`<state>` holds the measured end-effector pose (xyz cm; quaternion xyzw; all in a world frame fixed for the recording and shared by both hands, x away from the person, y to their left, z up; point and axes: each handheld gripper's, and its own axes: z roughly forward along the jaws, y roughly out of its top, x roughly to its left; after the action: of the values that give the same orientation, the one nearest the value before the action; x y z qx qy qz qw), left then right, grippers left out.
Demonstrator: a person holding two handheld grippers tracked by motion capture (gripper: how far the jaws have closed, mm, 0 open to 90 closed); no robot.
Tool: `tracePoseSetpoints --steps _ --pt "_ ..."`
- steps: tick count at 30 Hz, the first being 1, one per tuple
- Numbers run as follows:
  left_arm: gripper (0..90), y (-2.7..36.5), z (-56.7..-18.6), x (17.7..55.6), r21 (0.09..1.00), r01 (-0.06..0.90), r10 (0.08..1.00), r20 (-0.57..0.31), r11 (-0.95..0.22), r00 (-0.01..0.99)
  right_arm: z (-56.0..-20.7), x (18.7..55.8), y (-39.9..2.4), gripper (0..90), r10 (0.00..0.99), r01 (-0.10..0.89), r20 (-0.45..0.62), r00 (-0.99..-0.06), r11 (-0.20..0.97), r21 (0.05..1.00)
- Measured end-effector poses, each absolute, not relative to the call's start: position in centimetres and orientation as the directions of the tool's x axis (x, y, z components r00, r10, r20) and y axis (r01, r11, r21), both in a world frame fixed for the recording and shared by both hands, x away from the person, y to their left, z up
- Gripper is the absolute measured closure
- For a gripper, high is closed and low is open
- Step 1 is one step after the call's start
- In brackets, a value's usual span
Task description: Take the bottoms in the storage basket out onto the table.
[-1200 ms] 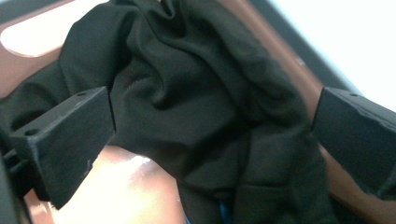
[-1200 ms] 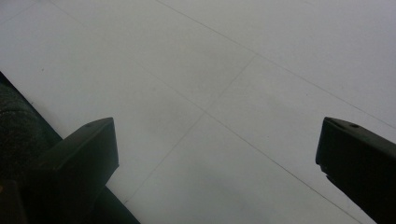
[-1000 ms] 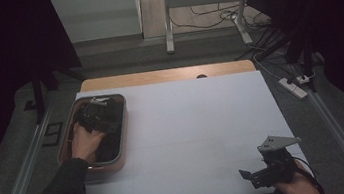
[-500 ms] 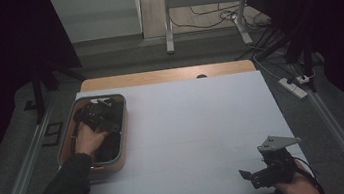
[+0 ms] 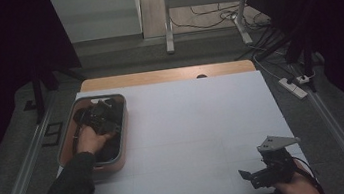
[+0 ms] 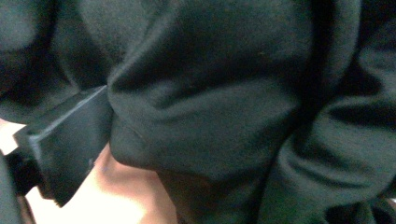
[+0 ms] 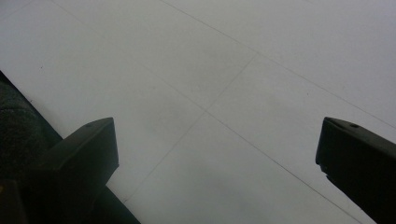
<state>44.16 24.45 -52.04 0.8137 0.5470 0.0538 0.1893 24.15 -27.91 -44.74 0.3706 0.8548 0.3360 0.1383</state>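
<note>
Black jaws of the left gripper [image 5: 96,118] are sunk in dark cloth [image 6: 224,107] inside the grey bin [image 5: 123,133] at the table's left edge; whether they're pinching it can't be told, since one jaw alone is seen w/ fabric pressed against it. Cloth lies right at the jaws, bunched, no clear long axis. Right gripper [image 5: 265,171] is held spread wide over bare white tabletop [image 7: 224,70], well apart, near corner. Left hand [image 5: 89,138] is judged far nearer for the lift.
</note>
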Motion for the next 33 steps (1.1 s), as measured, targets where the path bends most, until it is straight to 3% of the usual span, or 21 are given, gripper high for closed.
tracePoseSetpoints --steps 8,12,24,33 --pt "44.9 24.0 -51.1 43.6 0.365 0.869 0.882 -0.205 -0.333 0.424 -44.7 24.1 -27.9 0.0 0.722 0.536 0.011 -0.692 0.502 0.679" --pt "58.6 24.0 -50.9 43.6 0.354 0.88 0.881 -0.236 -0.316 0.411 -44.7 24.1 -27.9 0.0 0.722 0.534 0.013 -0.692 0.5 0.682" --pt "65.4 24.1 -49.7 43.4 0.345 0.888 0.898 -0.206 -0.305 0.388 -44.7 24.1 -28.0 0.0 0.717 0.531 0.016 -0.697 0.5 0.684" --pt "65.5 25.0 -47.1 42.3 0.467 0.829 0.895 -0.153 -0.309 0.419 -44.7 24.0 -28.0 0.0 0.713 0.526 0.014 -0.701 0.504 0.685"
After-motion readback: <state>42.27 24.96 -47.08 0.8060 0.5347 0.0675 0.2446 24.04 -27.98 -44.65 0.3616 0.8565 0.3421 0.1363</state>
